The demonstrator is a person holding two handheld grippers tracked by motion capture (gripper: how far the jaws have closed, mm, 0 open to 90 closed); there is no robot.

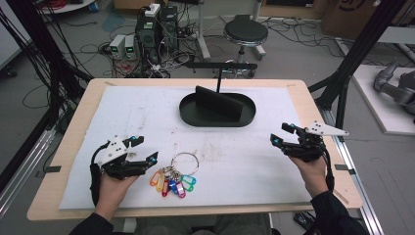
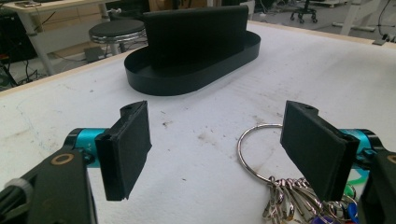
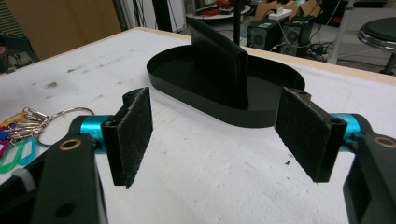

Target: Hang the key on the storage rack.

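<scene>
The key ring point(image 1: 184, 163) lies flat on the white mat point(image 1: 147, 112), near the table's front edge and between the two hands, much closer to the left one. Its large metal loop points away from the person; the bunch of coloured tags point(image 1: 172, 184) fans out from the loop toward the person.

The left gripper point(image 1: 145, 149) rests low over the mat in the left hand point(image 1: 113, 188), pads spread wide with nothing between them. The key ring sits just beside its tips, on the inner side, apart from them. In the left gripper view the loop point(image 2: 254, 148) shows partly behind the right-hand pad point(image 2: 317, 149), the tags clustered beneath that pad at the bottom edge; whether pad and ring touch cannot be told there. The mat between the pads is bare.

The right gripper point(image 1: 284, 134) is held in the right hand point(image 1: 313, 174) near the mat's right edge, well apart from the key ring. Its jaws stand released and hold nothing. In the right gripper view the key ring point(image 3: 60, 119) lies off to the left, outside the left-hand pad point(image 3: 133, 133).

A black oval tray point(image 1: 193, 115) with an upright black panel point(image 1: 218, 103) stands at the middle of the mat's far side, well apart from the key ring and both grippers.
</scene>
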